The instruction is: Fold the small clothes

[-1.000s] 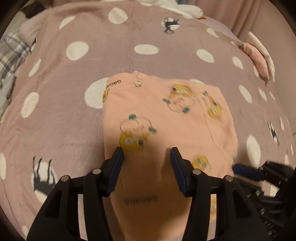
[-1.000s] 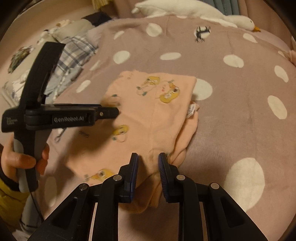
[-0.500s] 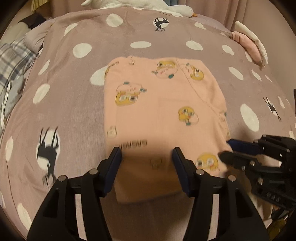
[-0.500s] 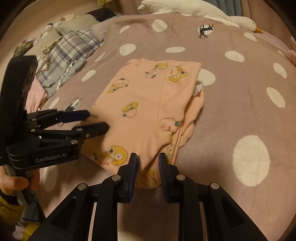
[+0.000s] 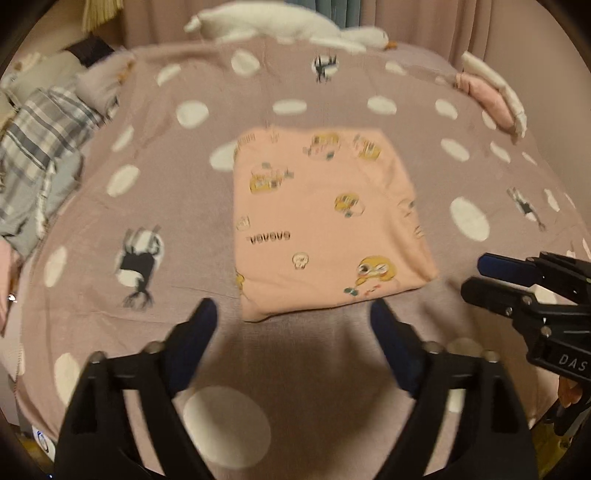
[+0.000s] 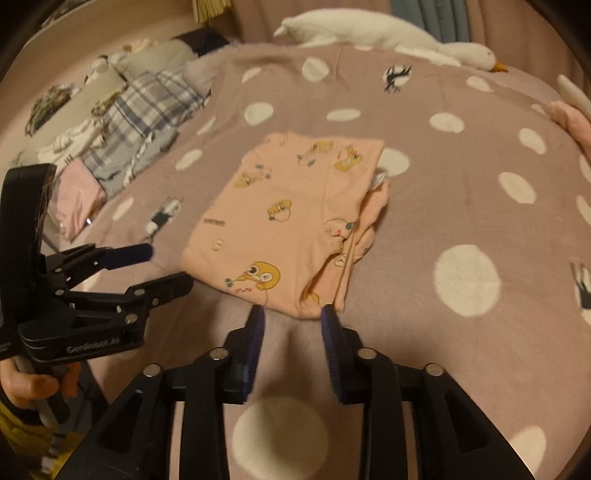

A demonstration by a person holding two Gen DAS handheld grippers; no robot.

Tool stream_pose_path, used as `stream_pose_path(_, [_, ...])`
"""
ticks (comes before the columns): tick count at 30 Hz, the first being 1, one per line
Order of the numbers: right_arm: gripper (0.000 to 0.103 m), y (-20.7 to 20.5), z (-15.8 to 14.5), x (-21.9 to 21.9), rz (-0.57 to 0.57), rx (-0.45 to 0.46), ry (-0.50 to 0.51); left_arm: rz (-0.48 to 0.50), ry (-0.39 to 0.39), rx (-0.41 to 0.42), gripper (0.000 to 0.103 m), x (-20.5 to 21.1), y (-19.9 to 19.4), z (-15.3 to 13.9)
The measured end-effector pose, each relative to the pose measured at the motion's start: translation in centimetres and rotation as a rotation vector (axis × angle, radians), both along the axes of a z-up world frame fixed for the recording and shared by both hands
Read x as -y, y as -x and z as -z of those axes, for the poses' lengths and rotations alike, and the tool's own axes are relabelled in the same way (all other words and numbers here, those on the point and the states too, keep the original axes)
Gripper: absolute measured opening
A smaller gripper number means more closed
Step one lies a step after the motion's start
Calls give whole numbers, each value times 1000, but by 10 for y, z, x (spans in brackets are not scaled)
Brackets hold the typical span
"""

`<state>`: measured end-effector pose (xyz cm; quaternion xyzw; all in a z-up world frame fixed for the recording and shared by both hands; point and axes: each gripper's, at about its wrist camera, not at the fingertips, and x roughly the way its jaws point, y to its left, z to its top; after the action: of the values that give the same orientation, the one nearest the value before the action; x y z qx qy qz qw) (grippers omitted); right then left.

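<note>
Folding looks basically done on this one, as far as we can judge. We've got the peach top [image 5: 328, 225] lying as a tidy rectangle around the middle of the bed [image 5: 177, 206], flat on the spotted blanket and not touching either tool. From the right wrist view the side toward the right edge of the bed is a bit messier: a sleeve or extra layer [image 6: 364, 225] pokes out from under the top panel, so we might want one more tuck or a smoothing pass there.

Our left hand-held gripper [image 5: 293, 317] has its fingers spread wide with nothing between them, hovering just short of the near edge of the top. Our right hand-held gripper [image 6: 291, 319] is parted too, narrower, empty, tips right by the near corner of the garment, though we can't tell if they graze the cloth.

What's left, we'd guess: move this piece to a pile and grab the next. There's a heap of plaid and other clothes [image 6: 144, 114] by the left edge of the bed, and something pink and white [image 5: 491, 99] at the far right corner, but whether those are folded or waiting we can't tell.

Both views are blurry, so the prints and lettering are hard to read. The underside layers are hidden. A stuffed goose [image 6: 388, 35] sits along the far edge.
</note>
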<state>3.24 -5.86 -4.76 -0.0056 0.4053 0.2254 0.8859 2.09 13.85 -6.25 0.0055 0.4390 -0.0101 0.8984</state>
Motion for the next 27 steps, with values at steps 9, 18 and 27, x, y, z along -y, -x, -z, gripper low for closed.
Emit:
stream_pose_path(9, [86,29,-33,18,96,101,-8,-38,50,73,102,3,27,-44])
stream_pose_path(18, [102,44,-53,17,113,184,0,-135,0,113,103,3,42,-73])
stream_pose_path(27, [102,53,-71,14,151,222,-24,-158,-33,131,103,6,57,-86])
